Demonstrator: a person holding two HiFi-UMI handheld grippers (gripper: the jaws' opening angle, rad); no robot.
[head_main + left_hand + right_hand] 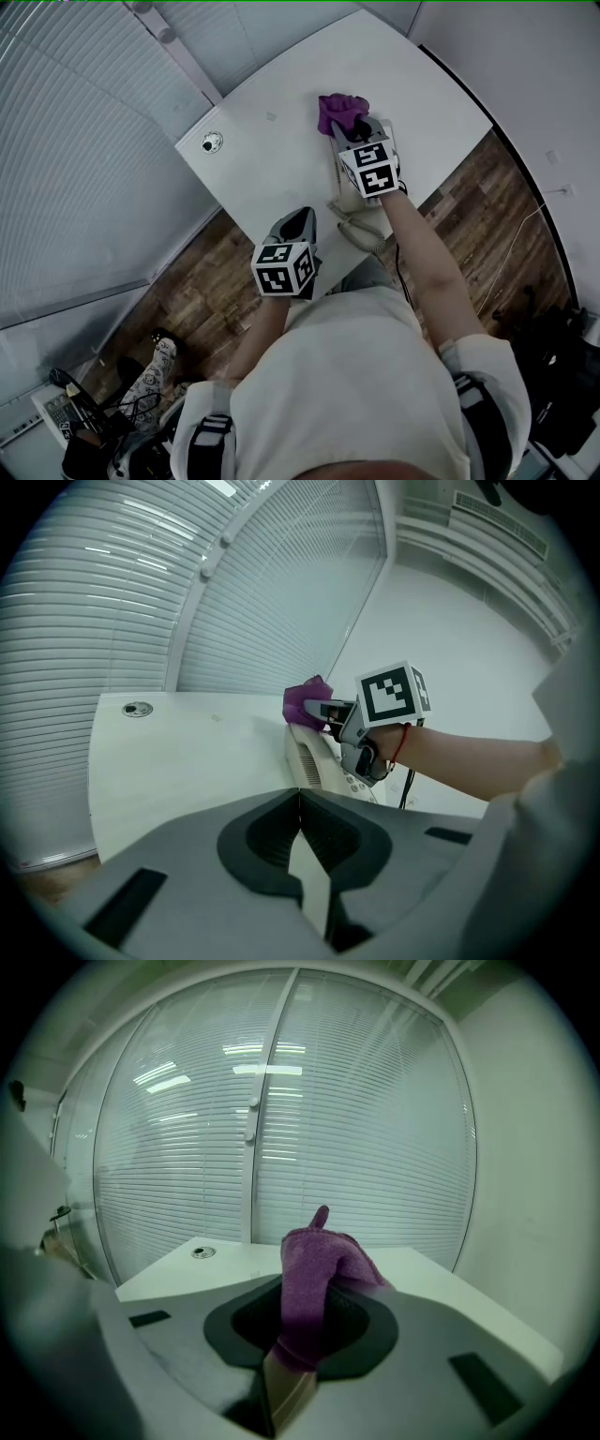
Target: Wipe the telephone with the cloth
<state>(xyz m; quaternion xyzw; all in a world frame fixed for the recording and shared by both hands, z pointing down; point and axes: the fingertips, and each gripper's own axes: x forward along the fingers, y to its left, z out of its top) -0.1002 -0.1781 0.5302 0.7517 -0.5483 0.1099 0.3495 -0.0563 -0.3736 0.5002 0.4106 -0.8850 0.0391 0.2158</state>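
Note:
A white desk telephone (pixel 361 192) lies near the front edge of the white table (pixel 272 141), its coiled cord (pixel 361 236) hanging toward me. My right gripper (pixel 345 129) is shut on a purple cloth (pixel 336 111) and holds it over the phone's far end. From the right gripper view the cloth (pixel 314 1274) sticks up between the jaws. Off the table's near edge, my left gripper (pixel 298 223) hovers shut and holds nothing. In the left gripper view the phone (pixel 314 761) and cloth (pixel 305 702) show beyond the closed jaws, with the right gripper (pixel 323 710) on them.
A round cable grommet (pixel 212 142) sits in the table's left corner. Window blinds (pixel 75 141) run along the left, with a white wall behind the table. Wood floor (pixel 202 281) lies below the table edge, with shoes and a black bag at lower left.

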